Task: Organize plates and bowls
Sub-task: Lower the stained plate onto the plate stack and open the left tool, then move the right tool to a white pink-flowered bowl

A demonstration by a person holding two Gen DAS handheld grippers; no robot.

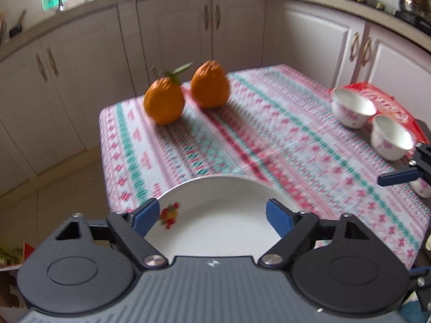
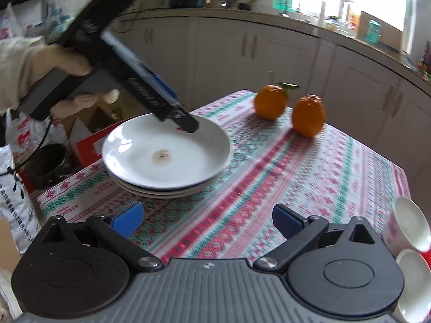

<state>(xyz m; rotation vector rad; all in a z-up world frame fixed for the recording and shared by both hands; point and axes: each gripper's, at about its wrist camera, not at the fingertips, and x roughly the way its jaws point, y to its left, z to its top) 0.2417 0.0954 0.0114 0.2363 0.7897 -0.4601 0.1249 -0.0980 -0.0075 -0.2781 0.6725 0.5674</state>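
right wrist – white plates [image 2: 167,158] stacked, brown centre spot

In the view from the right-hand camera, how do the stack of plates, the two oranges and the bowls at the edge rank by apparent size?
1. Stack of plates, clearly largest.
2. The two oranges, about alike.
Bowls: cut off by the frame and nearer the camera, so unrankable.

Patterned table [image 2: 309,177] carries plates [image 2: 167,161], oranges [image 2: 308,117], bowls [image 1: 353,107].

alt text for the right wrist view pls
A stack of white plates sits on a patterned tablecloth, with the hand-held left gripper over its top plate. The open right gripper frames the foreground; two oranges stand behind.
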